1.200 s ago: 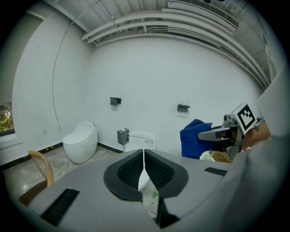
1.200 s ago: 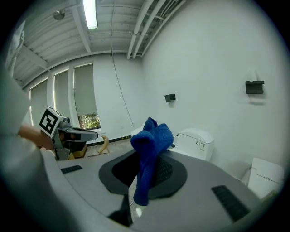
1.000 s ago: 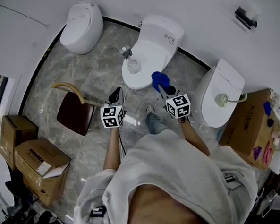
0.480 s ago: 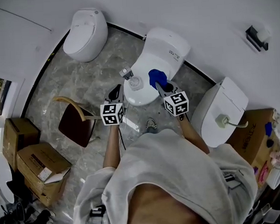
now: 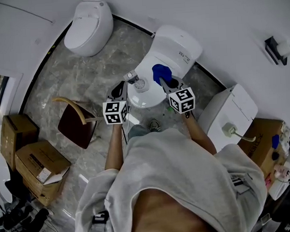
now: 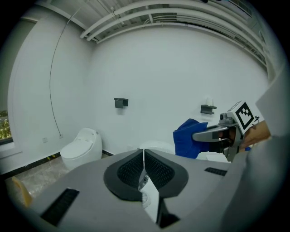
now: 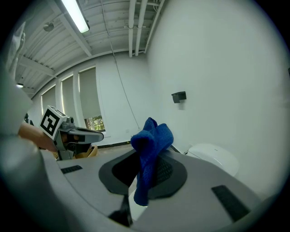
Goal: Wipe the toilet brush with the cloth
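Note:
The toilet brush [image 5: 131, 76] stands upright in its round holder [image 5: 139, 84] on the closed lid of the middle toilet [image 5: 172, 46]. My left gripper [image 5: 120, 88] [image 6: 143, 158] hovers just left of the brush, jaws shut with nothing visibly between them. My right gripper [image 5: 165, 84] [image 7: 142, 168] is shut on a blue cloth [image 5: 160, 72] [image 7: 152, 144] just right of the holder. The cloth bunches above the jaws and hangs below them. In the left gripper view the cloth [image 6: 187, 137] shows at the right. The brush is hidden in both gripper views.
Another toilet [image 5: 87, 21] stands at the back left, a third [image 5: 229, 114] at the right. A brown chair [image 5: 75, 120] is on the marble floor to my left. Cardboard boxes [image 5: 39, 171] sit at the lower left, one more [image 5: 265, 143] at the right.
Both grippers have moved forward to the middle toilet. The cloth now hangs over the lid beside the brush holder, and the left gripper has come close to the brush.

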The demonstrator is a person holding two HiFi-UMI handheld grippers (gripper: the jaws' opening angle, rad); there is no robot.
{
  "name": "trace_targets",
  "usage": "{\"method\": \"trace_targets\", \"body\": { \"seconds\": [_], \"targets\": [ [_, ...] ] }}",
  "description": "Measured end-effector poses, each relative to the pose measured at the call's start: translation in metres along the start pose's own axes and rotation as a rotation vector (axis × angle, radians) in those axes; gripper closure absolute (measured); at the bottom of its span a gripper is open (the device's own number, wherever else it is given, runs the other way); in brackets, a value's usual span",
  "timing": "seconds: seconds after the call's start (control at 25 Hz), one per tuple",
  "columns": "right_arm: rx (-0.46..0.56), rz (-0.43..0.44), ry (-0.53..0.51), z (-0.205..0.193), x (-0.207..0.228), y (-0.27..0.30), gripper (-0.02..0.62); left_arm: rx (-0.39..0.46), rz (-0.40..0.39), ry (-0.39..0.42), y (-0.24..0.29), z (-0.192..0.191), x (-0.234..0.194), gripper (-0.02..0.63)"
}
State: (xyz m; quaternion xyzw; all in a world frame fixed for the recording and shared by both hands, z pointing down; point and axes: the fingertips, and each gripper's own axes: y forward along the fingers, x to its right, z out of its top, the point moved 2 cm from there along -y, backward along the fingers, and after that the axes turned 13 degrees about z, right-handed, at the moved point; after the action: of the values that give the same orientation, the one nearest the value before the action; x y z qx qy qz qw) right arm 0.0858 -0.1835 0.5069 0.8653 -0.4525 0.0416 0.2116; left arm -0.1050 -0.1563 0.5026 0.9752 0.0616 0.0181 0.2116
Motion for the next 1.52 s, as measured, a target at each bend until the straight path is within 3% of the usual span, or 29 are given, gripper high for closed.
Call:
{"method": "trace_targets", "body": {
  "seconds": [0.92,1.52],
  "targets": [
    [-0.123,0.028,0.060,-0.026,-0.007,0.066,0.538,-0.114,-0.120,-0.002,0.048,-0.036,-0.010,0.580],
    [-0.119,0.092,0.099,-0.029,-0.010,0.105,0.538,-0.147,-0.162,-0.014,0.067,-0.055,-0.006,0.580]
  ]
}}
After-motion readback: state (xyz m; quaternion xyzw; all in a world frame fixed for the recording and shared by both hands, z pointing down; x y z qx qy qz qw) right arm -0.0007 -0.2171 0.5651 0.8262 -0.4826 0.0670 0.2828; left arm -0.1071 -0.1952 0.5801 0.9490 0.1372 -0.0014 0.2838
